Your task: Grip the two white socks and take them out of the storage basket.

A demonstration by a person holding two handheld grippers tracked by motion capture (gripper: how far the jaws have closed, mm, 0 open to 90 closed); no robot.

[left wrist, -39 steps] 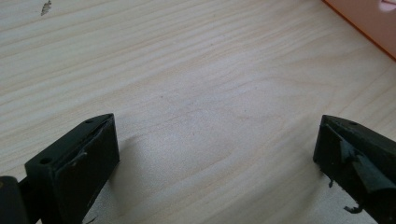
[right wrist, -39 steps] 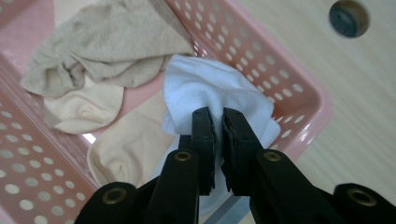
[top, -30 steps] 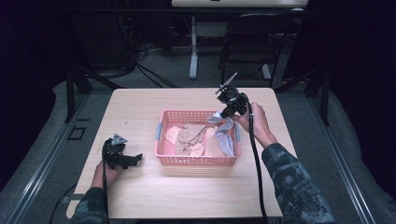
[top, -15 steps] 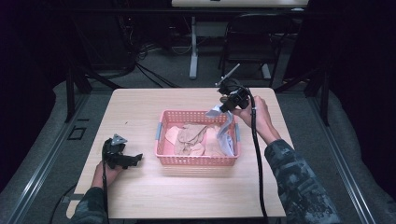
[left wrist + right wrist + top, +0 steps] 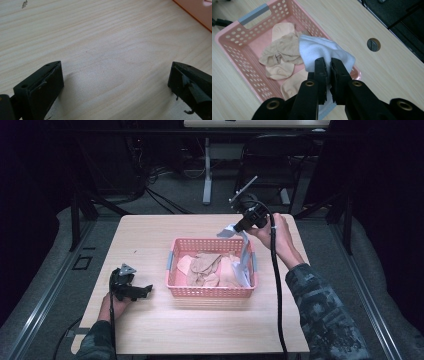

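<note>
A pink perforated basket stands mid-table and holds several beige and peach socks. My right gripper is shut on a white sock, held above the basket's far right corner; the sock hangs down to the basket's right end. My left gripper rests open on the bare tabletop left of the basket, nothing between its fingers.
The wooden table has free room around the basket. A round cable hole sits in the tabletop near the far right edge. A chair and a desk leg stand beyond the table.
My right gripper has risen and moved away from me with the white sock, drawing it up out of the basket. The left gripper has stayed still.
</note>
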